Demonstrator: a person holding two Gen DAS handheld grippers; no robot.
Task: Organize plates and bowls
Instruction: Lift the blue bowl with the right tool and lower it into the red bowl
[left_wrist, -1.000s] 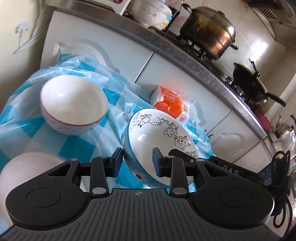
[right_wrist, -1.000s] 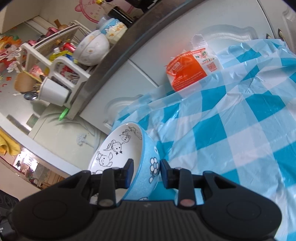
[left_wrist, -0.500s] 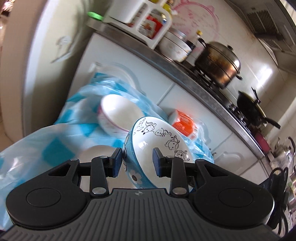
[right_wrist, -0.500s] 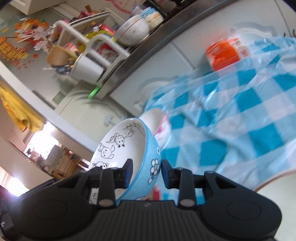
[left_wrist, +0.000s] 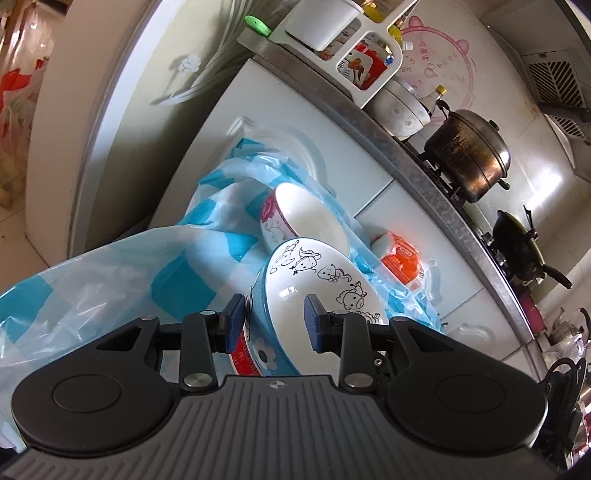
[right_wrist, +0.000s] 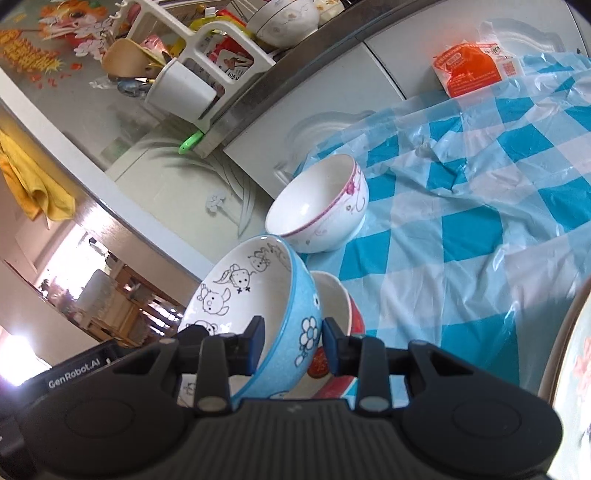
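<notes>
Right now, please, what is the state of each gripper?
Left gripper: closed on the rim of the blue cartoon bowl.
Right gripper: closed on the opposite rim of the same bowl.

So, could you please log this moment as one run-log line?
left gripper: shut on blue bowl rim | right gripper: shut on blue bowl, opposite rim | below: red bowl | beyond: white bowl on checked cloth

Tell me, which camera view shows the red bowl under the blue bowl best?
The right wrist view: the red bowl shows its white inside and red wall beside the blue bowl. The left wrist view shows only a red sliver.
</notes>
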